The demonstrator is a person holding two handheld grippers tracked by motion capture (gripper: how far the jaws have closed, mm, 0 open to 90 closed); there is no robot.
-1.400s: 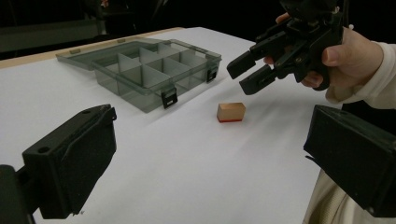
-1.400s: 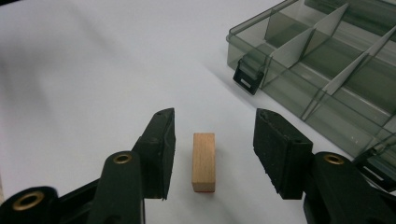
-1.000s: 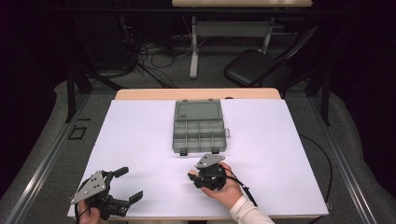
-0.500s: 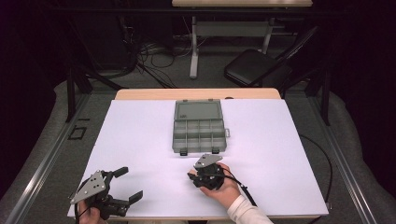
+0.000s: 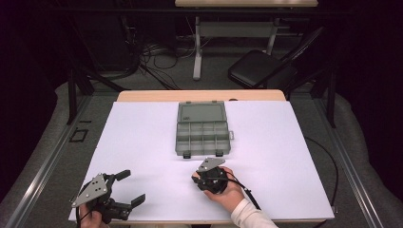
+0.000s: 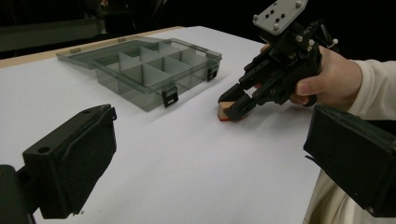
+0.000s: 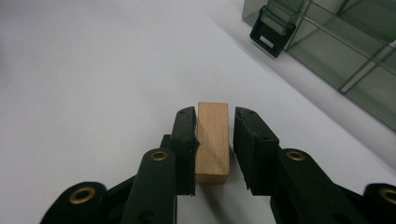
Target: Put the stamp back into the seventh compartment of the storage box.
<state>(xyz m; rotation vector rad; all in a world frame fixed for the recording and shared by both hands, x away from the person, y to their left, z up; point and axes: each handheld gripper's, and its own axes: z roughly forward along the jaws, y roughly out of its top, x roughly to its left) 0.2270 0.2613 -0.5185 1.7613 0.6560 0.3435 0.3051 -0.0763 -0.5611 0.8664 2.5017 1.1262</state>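
Observation:
A small wooden block with a red underside lies on the white table sheet. My right gripper has a jaw on each side of it. The left jaw touches the block, and a thin gap shows at the right jaw. A hand holds this gripper low at the table's front centre, just in front of a grey compartment box. My left gripper rests at the front left corner, open wide with nothing between its jaws.
The compartment box stands with its lid folded back and its cells bare; two black latches face the front. Behind the table are a black chair, cables and a desk frame. Wide white sheet lies to either side of the box.

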